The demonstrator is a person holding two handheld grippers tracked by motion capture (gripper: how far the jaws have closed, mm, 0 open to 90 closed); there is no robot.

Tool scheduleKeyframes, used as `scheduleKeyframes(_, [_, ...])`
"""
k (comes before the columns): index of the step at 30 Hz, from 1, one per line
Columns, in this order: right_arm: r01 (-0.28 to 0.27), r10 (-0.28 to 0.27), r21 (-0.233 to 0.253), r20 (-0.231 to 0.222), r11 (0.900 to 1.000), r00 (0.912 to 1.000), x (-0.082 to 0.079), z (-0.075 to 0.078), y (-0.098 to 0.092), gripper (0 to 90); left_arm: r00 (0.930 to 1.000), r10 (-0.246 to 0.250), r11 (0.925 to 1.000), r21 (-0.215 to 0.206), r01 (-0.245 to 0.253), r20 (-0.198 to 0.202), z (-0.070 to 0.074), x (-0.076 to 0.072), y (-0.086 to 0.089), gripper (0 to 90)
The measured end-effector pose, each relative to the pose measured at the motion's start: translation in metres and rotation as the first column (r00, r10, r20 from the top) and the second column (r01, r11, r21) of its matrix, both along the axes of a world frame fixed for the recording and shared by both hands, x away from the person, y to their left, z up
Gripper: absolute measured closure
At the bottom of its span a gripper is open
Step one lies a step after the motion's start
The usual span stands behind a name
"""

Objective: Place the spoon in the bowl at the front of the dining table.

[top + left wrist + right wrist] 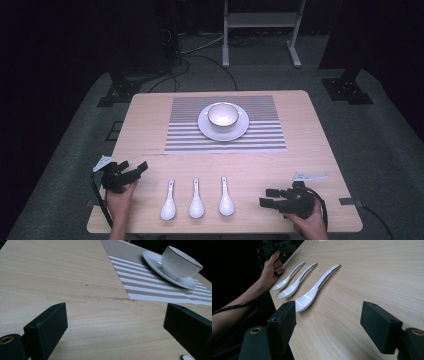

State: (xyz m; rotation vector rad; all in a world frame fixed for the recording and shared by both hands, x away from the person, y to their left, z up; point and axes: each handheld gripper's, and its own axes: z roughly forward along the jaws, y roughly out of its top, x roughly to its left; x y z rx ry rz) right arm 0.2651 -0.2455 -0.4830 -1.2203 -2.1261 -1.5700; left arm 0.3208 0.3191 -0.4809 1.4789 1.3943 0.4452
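Three white ceramic spoons lie side by side near the table's front edge: the left spoon, the middle spoon and the right spoon. A white bowl stands on a white saucer on a striped placemat. My left gripper is open, left of the spoons, over bare wood. My right gripper is open, just right of the right spoon, nothing between its jaws.
The wooden table sits on grey carpet. A white frame and dark stands are beyond the far edge. In the right gripper view a hand holds the other gripper past the spoons.
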Motion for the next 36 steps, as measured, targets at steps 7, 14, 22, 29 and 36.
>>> scheduleKeyframes(7, [-0.005, 0.005, 0.009, -0.013, 1.000, 0.9999, 0.001, -0.001, 0.004, 27.3, 1.0000, 0.000, 1.0000, 0.004, 0.000, 0.000, 0.000, 0.000, 0.000, 3.8])
scheduleKeyframes(14, [-0.028, 0.028, 0.001, -0.026, 1.000, 0.9993, 0.004, -0.002, 0.013, 27.3, 1.0000, 0.001, 1.0000, -0.002, -0.001, -0.001, 0.000, 0.000, 0.000, 3.8])
scheduleKeyframes(22, [-0.054, 0.053, -0.019, -0.038, 0.998, 0.9979, 0.010, -0.002, 0.025, 27.4, 1.0000, 0.001, 1.0000, -0.003, -0.001, -0.001, 0.000, 0.000, 0.000, 3.8])
scheduleKeyframes(29, [-0.078, 0.077, -0.024, -0.043, 0.997, 0.9961, 0.014, -0.001, 0.034, 27.4, 1.0000, -0.001, 1.0000, -0.004, 0.001, -0.001, 0.000, 0.000, 0.000, 3.9])
scheduleKeyframes(36, [-0.107, 0.105, -0.041, -0.046, 0.993, 0.9935, 0.019, 0.001, 0.047, 27.4, 1.0000, 0.000, 1.0000, -0.008, 0.000, -0.002, 0.000, 0.000, 0.001, 3.8])
